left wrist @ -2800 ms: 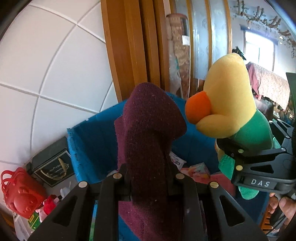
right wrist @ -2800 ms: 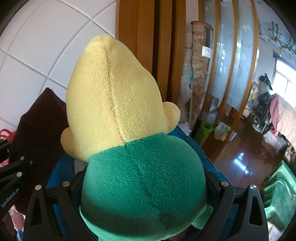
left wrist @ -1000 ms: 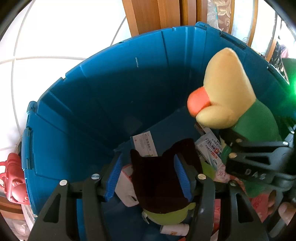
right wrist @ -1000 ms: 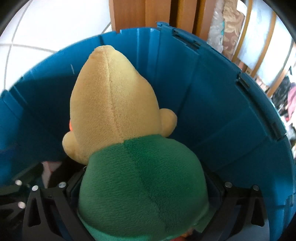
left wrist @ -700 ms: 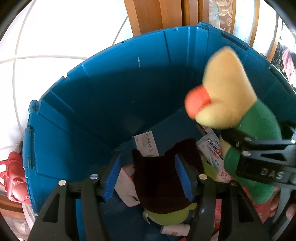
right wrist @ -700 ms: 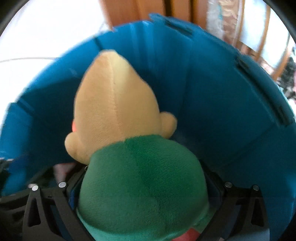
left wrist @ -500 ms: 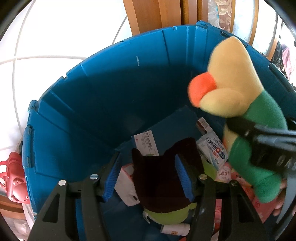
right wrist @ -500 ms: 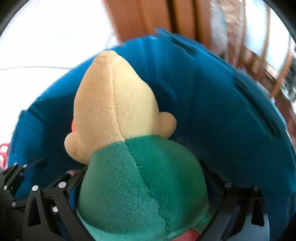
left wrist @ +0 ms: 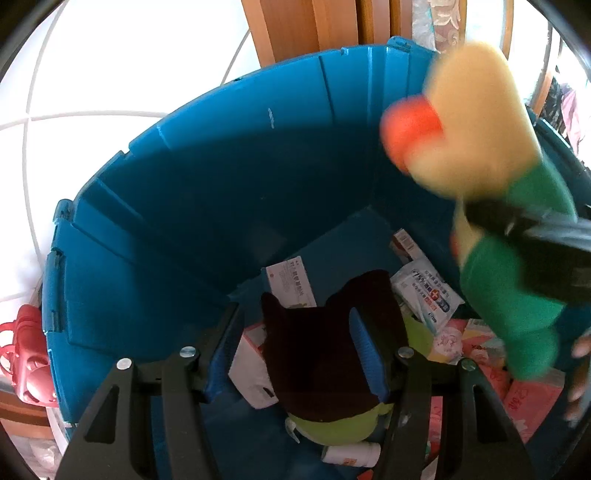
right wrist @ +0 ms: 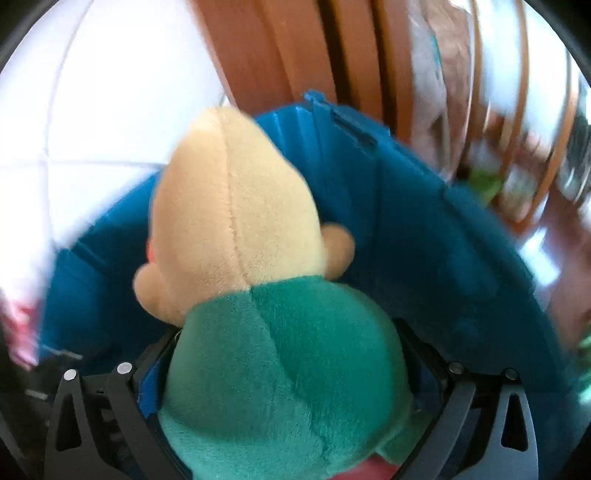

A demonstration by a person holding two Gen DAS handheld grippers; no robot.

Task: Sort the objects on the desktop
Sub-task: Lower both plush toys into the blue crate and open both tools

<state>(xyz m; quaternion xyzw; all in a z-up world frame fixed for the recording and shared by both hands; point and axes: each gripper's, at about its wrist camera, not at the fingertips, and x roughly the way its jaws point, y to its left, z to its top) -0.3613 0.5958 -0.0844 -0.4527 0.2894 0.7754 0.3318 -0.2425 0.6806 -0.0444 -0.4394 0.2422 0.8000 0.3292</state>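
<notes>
Taking the blue bin as the landmark: at its outer left a red plastic toy sits against the wall, as it did a second ago. Inside the bin, the left gripper has kept its place, its blue-padded jaws standing apart on either side of the dark maroon cloth, which now lies on the heap at the bin's floor rather than standing up between the pads as it did nearly three seconds back; whether the pads touch it I cannot tell. Under the cloth rests a lime-green object, with a white box, a printed card, a wipes packet, a small white bottle and pink papers around it on the bin floor. To the right, the plush toy with yellow head, orange beak and green body has risen toward the bin's rim since a second ago and is blurred by motion; the right gripper stays pinched on its green body, and fingers of the person show at the bin's right edge. Beyond the bin's far rim stand white wall tiles, wooden door frames and patterned glass.
</notes>
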